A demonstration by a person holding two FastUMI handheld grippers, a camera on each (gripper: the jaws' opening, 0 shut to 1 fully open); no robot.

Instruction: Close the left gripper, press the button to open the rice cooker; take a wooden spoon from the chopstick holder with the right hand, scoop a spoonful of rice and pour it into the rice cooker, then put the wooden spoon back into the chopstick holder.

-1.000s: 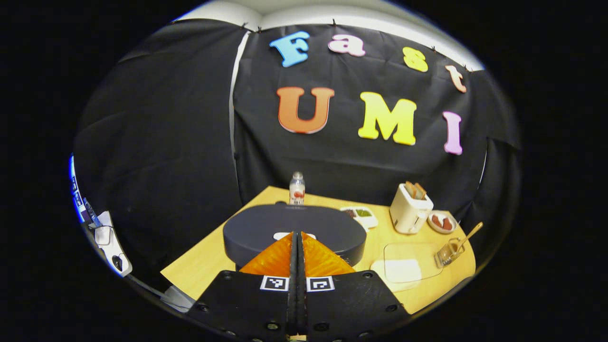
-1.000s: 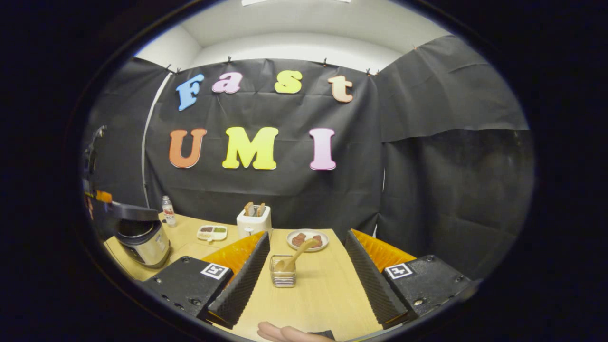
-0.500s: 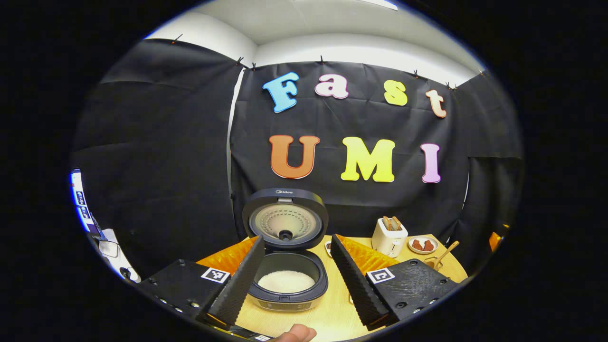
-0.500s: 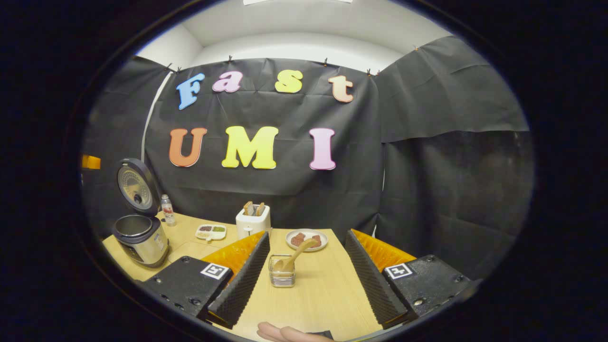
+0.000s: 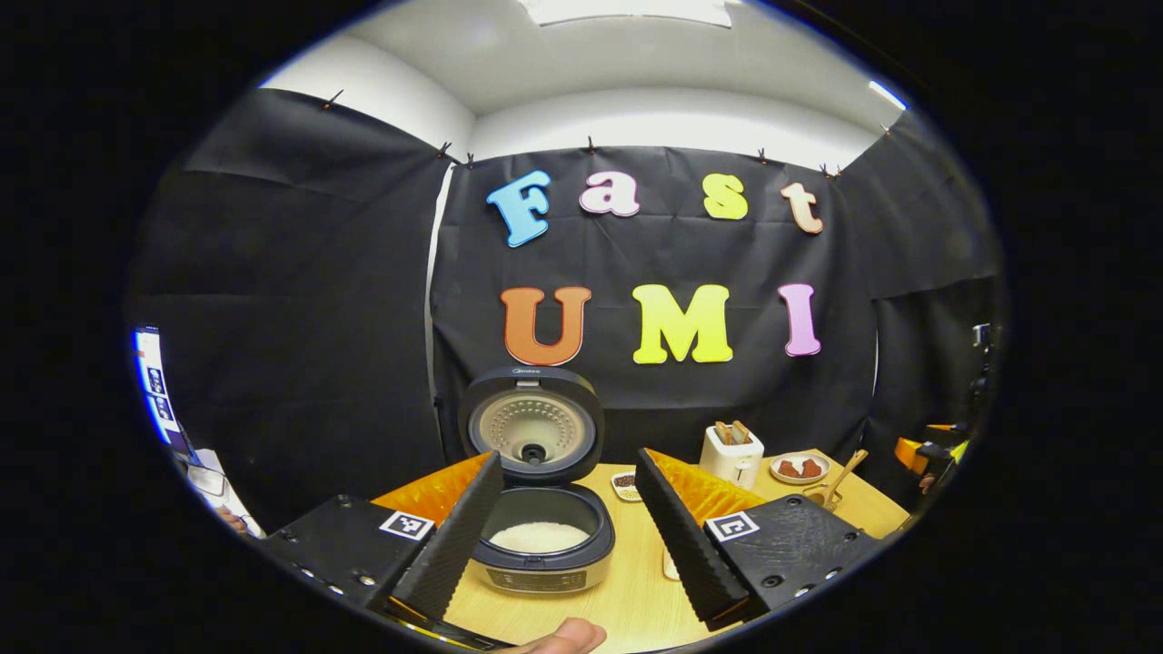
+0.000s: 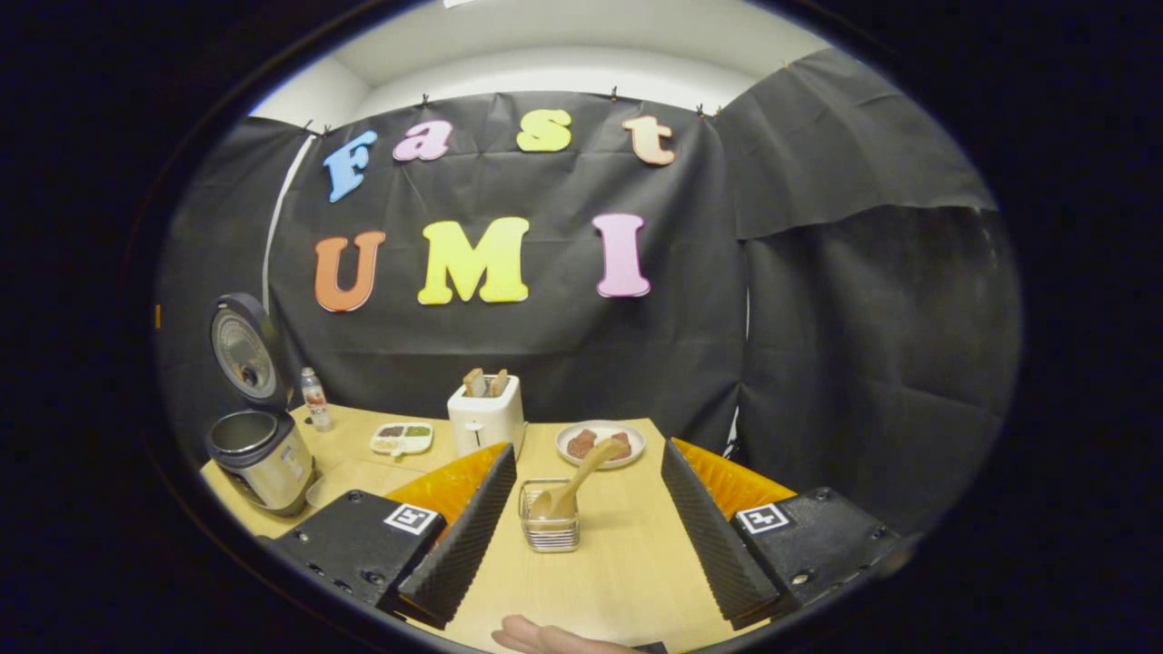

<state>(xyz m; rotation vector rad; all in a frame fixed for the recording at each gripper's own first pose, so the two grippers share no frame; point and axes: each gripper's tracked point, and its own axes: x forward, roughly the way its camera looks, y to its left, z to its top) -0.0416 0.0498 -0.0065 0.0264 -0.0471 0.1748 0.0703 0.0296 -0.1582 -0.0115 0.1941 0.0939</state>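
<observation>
The rice cooker (image 5: 542, 554) stands on the wooden table with its lid (image 5: 531, 422) swung upright and white rice in the pot. My left gripper (image 5: 568, 457) is open just in front of it, holding nothing. In the right gripper view the same cooker (image 6: 259, 454) sits far left. The wire chopstick holder (image 6: 550, 527) stands between the fingers of my open right gripper (image 6: 588, 448), a little ahead of them. A wooden spoon (image 6: 574, 474) leans in it, handle tilted up to the right. Nothing touches the spoon. The holder (image 5: 829, 490) also appears far right in the left gripper view.
A white toaster (image 6: 486, 413) with bread, a plate of red-brown pieces (image 6: 600, 442), a divided sauce dish (image 6: 402, 439) and a small bottle (image 6: 313, 400) stand along the back of the table (image 6: 627, 563). A clear container's rim (image 6: 320, 490) shows beside the cooker. A thumb (image 5: 563, 636) shows below.
My left gripper was shut and pressed against the cooker's closed lid; the lid has sprung open, and the gripper has opened and drawn back. My right gripper has edged nearer the holder.
</observation>
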